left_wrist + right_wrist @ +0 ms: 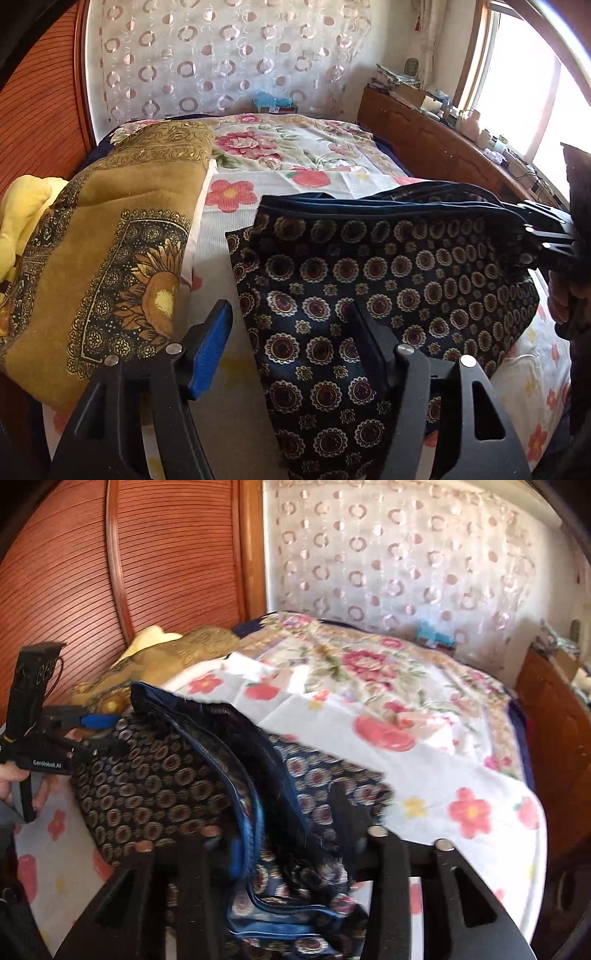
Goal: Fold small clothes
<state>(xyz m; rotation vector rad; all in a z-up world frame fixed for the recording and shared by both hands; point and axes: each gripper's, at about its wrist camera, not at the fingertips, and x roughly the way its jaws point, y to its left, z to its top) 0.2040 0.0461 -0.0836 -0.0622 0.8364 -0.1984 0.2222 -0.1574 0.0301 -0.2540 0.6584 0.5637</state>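
Observation:
A dark navy cloth with round medallion print lies folded on the flowered bed sheet. My left gripper is open over the cloth's near left edge, its blue-padded finger off the cloth. My right gripper comes in from the right and is shut on the cloth's right edge. In the right wrist view the cloth bunches between that gripper's fingers, its blue hem showing. The left gripper shows at far left.
A mustard sunflower-print cloth lies folded at left, over a yellow item. A wooden cabinet with clutter runs along the right under a window. A patterned curtain hangs behind the bed; a wooden panel stands left.

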